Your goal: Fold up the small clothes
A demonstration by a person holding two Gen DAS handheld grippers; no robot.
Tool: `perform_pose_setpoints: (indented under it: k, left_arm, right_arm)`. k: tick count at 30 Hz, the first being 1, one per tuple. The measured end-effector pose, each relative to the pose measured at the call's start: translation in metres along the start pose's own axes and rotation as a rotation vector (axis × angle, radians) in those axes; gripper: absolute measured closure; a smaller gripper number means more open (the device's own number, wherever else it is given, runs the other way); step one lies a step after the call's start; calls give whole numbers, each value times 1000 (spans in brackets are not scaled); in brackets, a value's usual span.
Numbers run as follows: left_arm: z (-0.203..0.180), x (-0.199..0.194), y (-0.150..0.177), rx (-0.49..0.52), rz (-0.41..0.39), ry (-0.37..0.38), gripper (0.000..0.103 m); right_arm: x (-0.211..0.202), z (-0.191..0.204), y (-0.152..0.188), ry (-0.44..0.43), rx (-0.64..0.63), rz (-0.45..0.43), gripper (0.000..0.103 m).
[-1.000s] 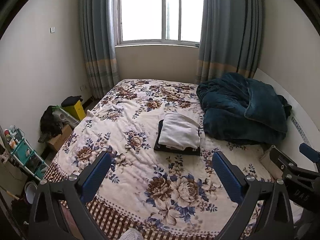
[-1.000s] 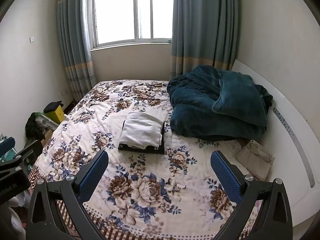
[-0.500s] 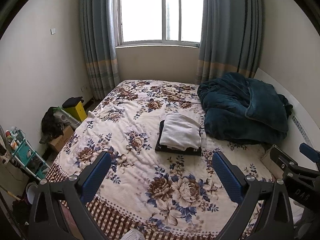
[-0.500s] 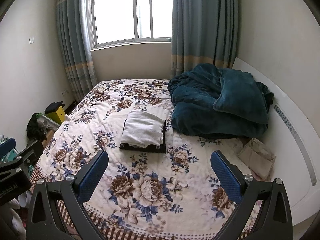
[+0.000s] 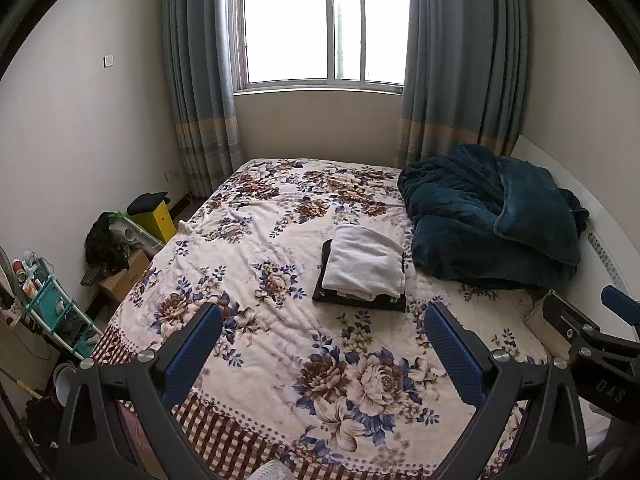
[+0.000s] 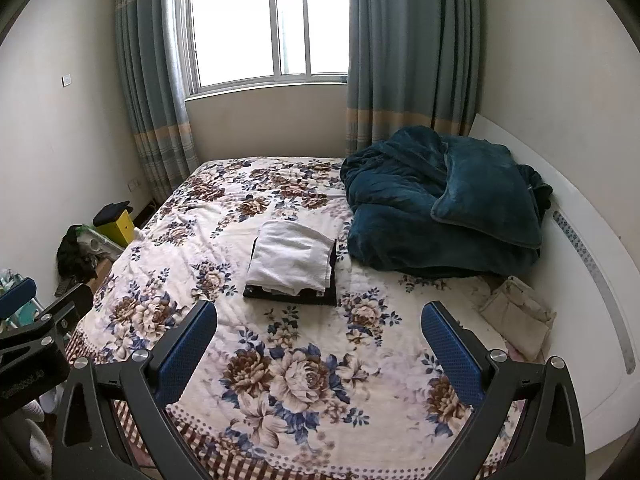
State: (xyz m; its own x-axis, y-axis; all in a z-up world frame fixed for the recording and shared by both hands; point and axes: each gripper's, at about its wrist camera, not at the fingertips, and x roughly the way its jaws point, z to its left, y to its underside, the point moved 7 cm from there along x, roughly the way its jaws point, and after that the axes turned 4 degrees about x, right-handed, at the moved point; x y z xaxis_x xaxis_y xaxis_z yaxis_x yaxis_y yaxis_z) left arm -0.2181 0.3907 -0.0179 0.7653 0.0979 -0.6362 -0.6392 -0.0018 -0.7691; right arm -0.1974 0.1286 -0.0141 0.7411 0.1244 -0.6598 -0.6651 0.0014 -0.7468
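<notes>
Both your claws, left claw (image 5: 322,344) and right claw (image 6: 319,340), are spread wide and empty, held back over the bed's (image 5: 256,264) foot. White folded garment (image 5: 362,262) sits on the dark one (image 5: 356,302) at 12 o'clock, stacked to save space.
</notes>
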Motion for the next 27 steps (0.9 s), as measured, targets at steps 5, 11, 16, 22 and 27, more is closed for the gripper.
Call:
perform_pose_setpoints:
  k: [5, 11, 16, 22, 27]
  left_arm:
    - [-1, 0, 0, 1, -2, 1, 0]
    - [-2, 2, -1, 4, 0, 5, 0]
    - [-1, 2, -1, 3, -1, 3, 0]
    - [-2, 5, -3, 5, 1, 7, 0]
    - [-1, 9, -3, 5, 4, 14, 0]
  right_arm:
    - [1, 1, 2, 3, 0, 3, 0]
    - [1, 3, 2, 4, 0, 3, 0]
    - [3, 3, 1, 1, 2, 2, 0]
    - [2, 3, 2, 4, -2, 2, 0]
    - [3, 2, 1, 5, -2, 0, 0]
